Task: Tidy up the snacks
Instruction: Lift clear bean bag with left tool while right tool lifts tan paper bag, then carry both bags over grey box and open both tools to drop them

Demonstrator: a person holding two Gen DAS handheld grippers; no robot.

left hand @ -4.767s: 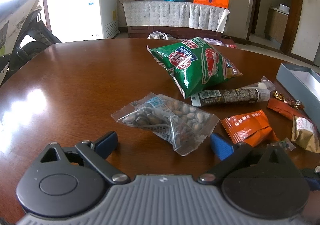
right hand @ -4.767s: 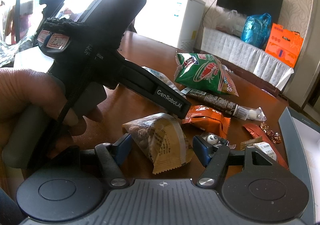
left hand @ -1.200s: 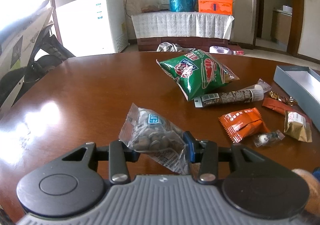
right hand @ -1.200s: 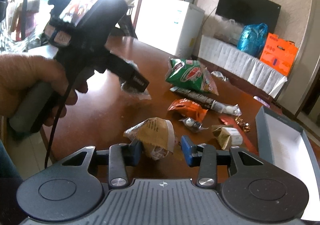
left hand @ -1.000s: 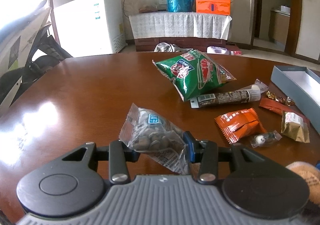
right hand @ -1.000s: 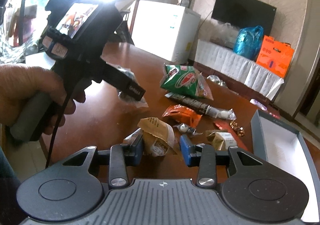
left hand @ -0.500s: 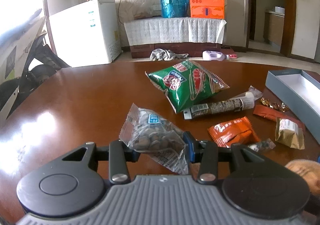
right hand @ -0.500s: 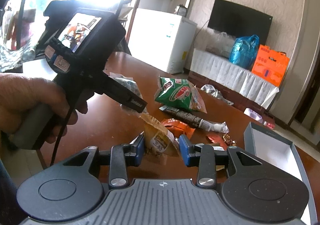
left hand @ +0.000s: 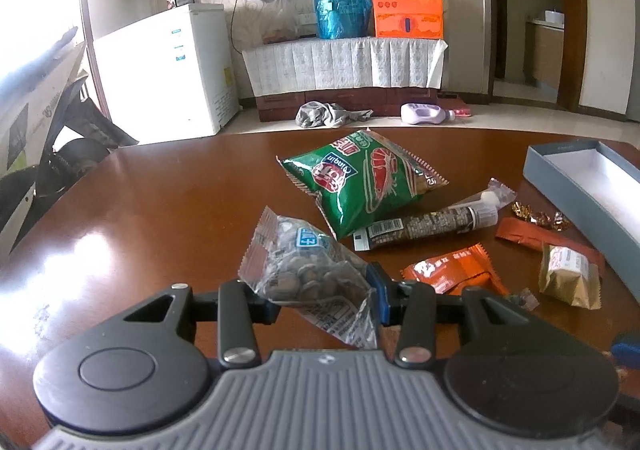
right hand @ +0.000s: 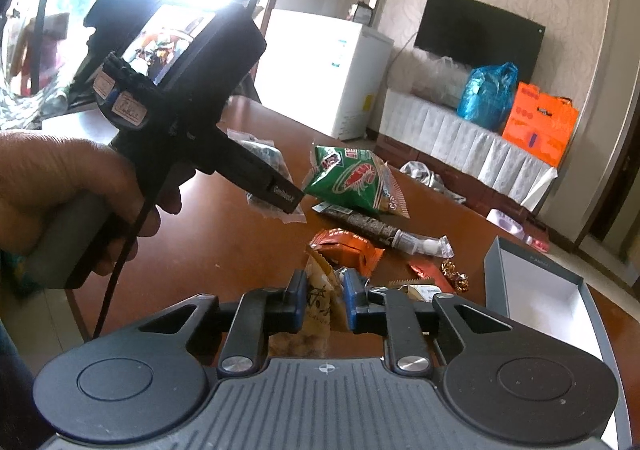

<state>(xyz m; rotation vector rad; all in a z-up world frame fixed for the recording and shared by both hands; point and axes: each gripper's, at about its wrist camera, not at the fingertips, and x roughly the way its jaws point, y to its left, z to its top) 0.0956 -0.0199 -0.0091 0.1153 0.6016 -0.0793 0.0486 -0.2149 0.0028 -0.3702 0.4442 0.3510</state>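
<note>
My left gripper (left hand: 326,300) is shut on a clear bag of nuts (left hand: 308,270), lifted above the brown table (left hand: 168,202). In the right wrist view that same bag of nuts (right hand: 264,158) shows behind the left gripper held by a hand (right hand: 60,186). My right gripper (right hand: 322,304) has its jaws closing on a tan paper snack packet (right hand: 320,300), squeezed narrow between the blue pads. On the table lie a green chip bag (left hand: 360,176), a brown tube pack (left hand: 432,228), an orange packet (left hand: 456,270) and a gold packet (left hand: 570,276).
An open grey box (left hand: 580,178) with a white inside sits at the table's right edge; the same box (right hand: 536,282) shows in the right wrist view. A red wrapper (left hand: 548,240) and foil candies (left hand: 536,214) lie beside it. A white freezer (left hand: 168,70) stands beyond the table.
My right gripper's jaws have drawn closer together, squeezing the tan packet, and have risen with it. The left gripper has kept its hold on the nut bag.
</note>
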